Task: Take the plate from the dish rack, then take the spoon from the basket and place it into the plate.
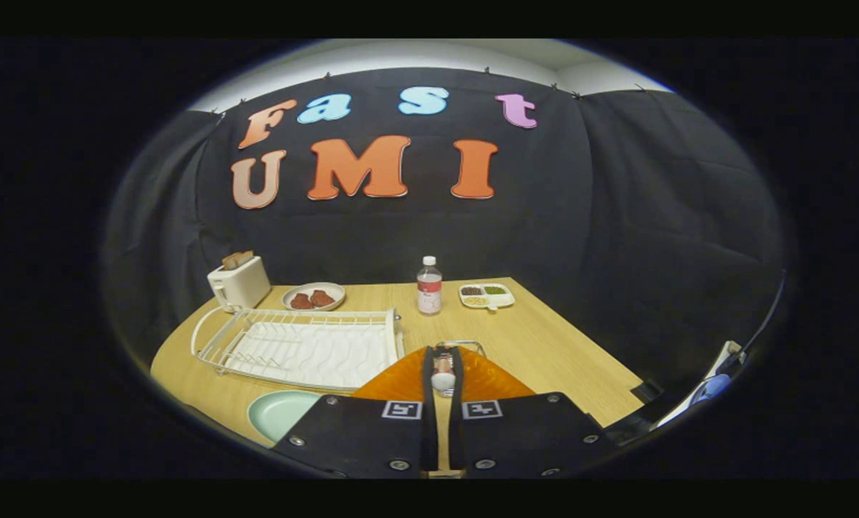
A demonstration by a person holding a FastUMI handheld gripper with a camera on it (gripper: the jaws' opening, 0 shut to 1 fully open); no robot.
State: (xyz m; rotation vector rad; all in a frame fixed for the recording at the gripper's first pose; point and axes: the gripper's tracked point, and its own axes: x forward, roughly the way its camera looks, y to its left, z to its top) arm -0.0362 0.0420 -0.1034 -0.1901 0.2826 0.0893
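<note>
My gripper (442, 357) is lifted above the wooden table (544, 345), its two fingers drawn close together. A small pale spoon (442, 380) is pinched between them, bowl end toward the camera. Just beyond the fingertips shows the wire rim of the basket (465, 344). The pale green plate (280, 413) lies flat on the table to the left of the fingers, in front of the white dish rack (300, 349), which holds nothing.
Along the back of the table stand a white toaster with bread (239, 282), a plate with red food (314, 296), a water bottle (429, 286) and a divided dish of condiments (486, 294). The table's right edge runs close by.
</note>
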